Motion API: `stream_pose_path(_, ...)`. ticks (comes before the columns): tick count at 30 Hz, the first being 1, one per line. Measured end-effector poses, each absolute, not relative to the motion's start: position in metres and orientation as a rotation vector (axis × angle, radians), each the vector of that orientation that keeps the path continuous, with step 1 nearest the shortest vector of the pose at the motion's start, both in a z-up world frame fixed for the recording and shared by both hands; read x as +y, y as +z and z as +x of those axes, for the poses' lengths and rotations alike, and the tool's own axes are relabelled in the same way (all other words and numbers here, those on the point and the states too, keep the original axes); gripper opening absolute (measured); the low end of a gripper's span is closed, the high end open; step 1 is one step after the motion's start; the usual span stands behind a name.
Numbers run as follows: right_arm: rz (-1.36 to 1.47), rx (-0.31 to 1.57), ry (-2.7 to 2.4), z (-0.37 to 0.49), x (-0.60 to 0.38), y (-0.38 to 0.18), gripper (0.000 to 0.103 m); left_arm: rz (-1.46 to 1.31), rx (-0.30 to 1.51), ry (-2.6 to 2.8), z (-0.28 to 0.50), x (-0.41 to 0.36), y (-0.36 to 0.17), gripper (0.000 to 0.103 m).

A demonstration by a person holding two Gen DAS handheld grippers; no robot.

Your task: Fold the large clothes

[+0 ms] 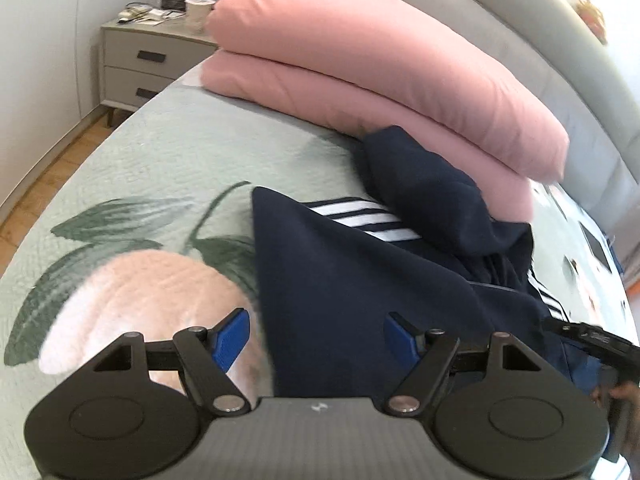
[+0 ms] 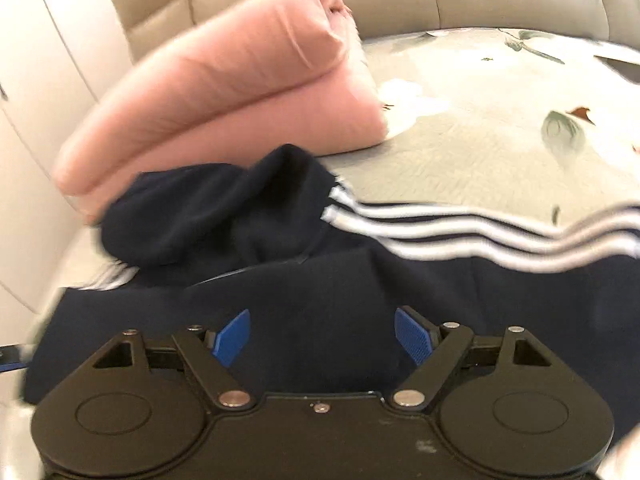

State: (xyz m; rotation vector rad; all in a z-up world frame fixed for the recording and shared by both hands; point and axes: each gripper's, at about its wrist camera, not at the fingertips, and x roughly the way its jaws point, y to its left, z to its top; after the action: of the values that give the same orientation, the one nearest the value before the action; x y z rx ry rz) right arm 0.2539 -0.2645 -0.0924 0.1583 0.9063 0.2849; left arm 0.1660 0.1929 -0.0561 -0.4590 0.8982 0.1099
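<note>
Both tools, left tool [image 1: 316, 340] and right tool [image 2: 322, 338], gape wide, holding nothing, over the navy white-striped fleece jacket [image 1: 360, 280]; a one-layer pinch could drag it crooked.

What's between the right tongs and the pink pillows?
In the right wrist view, only the navy hoodie, its hood bunched against the pink pillows, lies ahead of the open right tongs.

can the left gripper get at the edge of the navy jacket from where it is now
Probably yes. The left gripper is open, and the navy jacket has its edge lying between the fingers on the bedspread, with nothing covering it.
</note>
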Motion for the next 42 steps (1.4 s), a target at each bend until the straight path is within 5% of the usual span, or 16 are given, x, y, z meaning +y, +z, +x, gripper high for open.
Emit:
stream_pose_path(2, 0.166, 0.947, 0.284, 0.271, -0.259, -0.104, 0.092, -0.469, 0.896, 0.117, 0.170, 0.197, -0.060, 0.076)
stream_pose_path(4, 0.128, 0.935, 0.291, 0.269, -0.250, -0.107, 0.050, -0.472, 0.899, 0.116, 0.175, 0.197, -0.064, 0.076)
stream_pose_path(5, 0.097, 0.895, 0.301, 0.264, -0.246, -0.102, 0.008, -0.481, 0.909, 0.125, 0.179, 0.197, -0.068, 0.076)
stream_pose_path(14, 0.162, 0.489, 0.163, 0.200, -0.290, 0.006, 0.011, -0.466, 0.872, 0.078, 0.186, 0.184, -0.070, 0.083)
stream_pose_path(16, 0.117, 0.707, 0.148, 0.224, -0.301, -0.007, 0.024, -0.435, 0.906, 0.074, 0.192, 0.176, -0.077, 0.083)
stream_pose_path(18, 0.083, 0.899, 0.127, 0.245, -0.308, -0.036, 0.055, -0.402, 0.968, 0.062, 0.201, 0.166, -0.088, 0.081)
stream_pose_path(21, 0.096, 0.995, 0.103, 0.251, -0.319, -0.075, 0.063, -0.322, 1.016, 0.053, 0.205, 0.150, -0.104, 0.078)
stream_pose_path(22, 0.134, 0.995, 0.114, 0.249, -0.327, -0.083, 0.065, -0.275, 0.995, 0.056, 0.202, 0.144, -0.103, 0.075)
stream_pose_path(24, 0.181, 0.965, 0.138, 0.247, -0.332, -0.093, 0.077, -0.210, 0.989, 0.043, 0.200, 0.136, -0.102, 0.024)
stream_pose_path(27, 0.187, 0.968, 0.138, 0.256, -0.334, -0.098, 0.069, -0.202, 0.965, 0.002, 0.193, 0.136, -0.095, 0.011)
stream_pose_path(28, 0.182, 0.959, 0.119, 0.258, -0.335, -0.094, 0.054, -0.205, 0.950, -0.008, 0.191, 0.138, -0.093, 0.010)
stream_pose_path(29, 0.199, 0.952, 0.126, 0.258, -0.337, -0.091, 0.019, -0.217, 0.932, -0.023, 0.188, 0.141, -0.090, 0.009)
stream_pose_path(37, 0.379, 0.971, 0.226, 0.226, -0.353, -0.024, 0.015, -0.335, 0.880, 0.062, 0.152, 0.199, -0.078, 0.000)
stream_pose_path(38, 0.330, 1.012, 0.222, 0.225, -0.351, -0.025, 0.022, -0.345, 0.903, 0.076, 0.150, 0.207, -0.081, 0.000)
stream_pose_path(40, 0.140, 1.102, 0.140, 0.231, -0.340, -0.042, 0.075, -0.361, 0.937, 0.086, 0.147, 0.215, -0.085, 0.001)
stream_pose_path(42, -0.002, 1.088, 0.073, 0.229, -0.332, -0.057, 0.087, -0.379, 0.925, 0.009, 0.145, 0.208, -0.081, 0.026)
